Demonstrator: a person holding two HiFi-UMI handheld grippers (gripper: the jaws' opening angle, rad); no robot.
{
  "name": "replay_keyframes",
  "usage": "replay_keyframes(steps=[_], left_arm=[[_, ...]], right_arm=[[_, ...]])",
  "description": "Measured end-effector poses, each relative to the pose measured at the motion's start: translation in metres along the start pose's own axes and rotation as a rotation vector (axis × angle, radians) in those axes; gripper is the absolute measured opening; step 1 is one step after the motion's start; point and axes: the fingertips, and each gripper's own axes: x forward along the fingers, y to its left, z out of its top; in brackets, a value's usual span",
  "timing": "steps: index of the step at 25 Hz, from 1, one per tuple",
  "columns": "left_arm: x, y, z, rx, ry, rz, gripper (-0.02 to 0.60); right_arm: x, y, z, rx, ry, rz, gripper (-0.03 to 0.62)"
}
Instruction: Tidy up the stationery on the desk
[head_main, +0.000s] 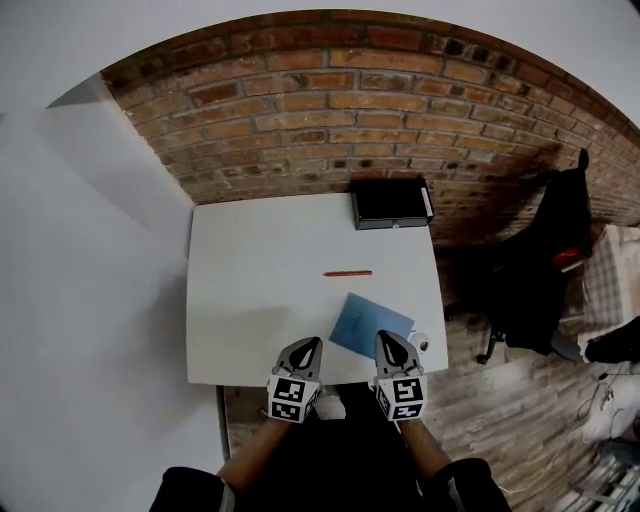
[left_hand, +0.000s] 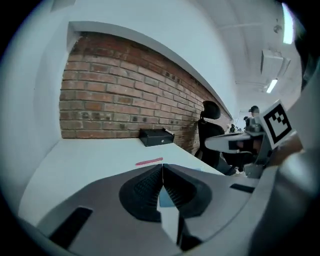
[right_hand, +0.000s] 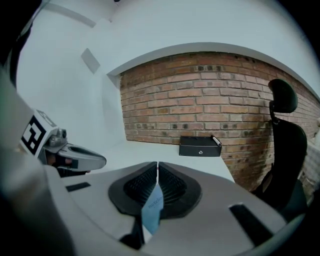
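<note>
A red pen (head_main: 348, 272) lies across the middle of the white desk (head_main: 250, 290); it is also in the left gripper view (left_hand: 149, 161). A blue notebook (head_main: 368, 324) lies flat near the desk's front right. My left gripper (head_main: 311, 343) hovers at the front edge, left of the notebook, with its jaws shut and empty (left_hand: 162, 166). My right gripper (head_main: 392, 337) is over the notebook's near corner, jaws shut (right_hand: 157, 164). The notebook (right_hand: 152, 210) shows through the gap beneath them, not held.
A black box (head_main: 390, 203) stands at the desk's back right corner against the brick wall, with a white marker (right_hand: 216, 140) on its right end. A black office chair (head_main: 545, 260) stands to the right of the desk on the wooden floor.
</note>
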Motion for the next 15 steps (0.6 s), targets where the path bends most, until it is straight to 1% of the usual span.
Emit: replay_keyframes(steps=[3,8,10,15], left_arm=[[0.011,0.000,0.003,-0.026,0.004,0.042,0.015],[0.020,0.014,0.006,-0.075,-0.001,0.178,0.015],[0.023,0.013,0.004,-0.082,0.008,0.216,0.015],[0.035,0.005,-0.010,-0.149,0.046,0.246,0.017]], right_arm=[[0.017,-0.010,0.002,-0.034,0.021,0.058,0.024],[0.044,-0.017,0.007,-0.110,0.054,0.158,0.025],[0.053,-0.019,0.007,-0.139,0.066,0.197,0.024],[0.071,-0.023,0.004,-0.190,0.104,0.295,0.025]])
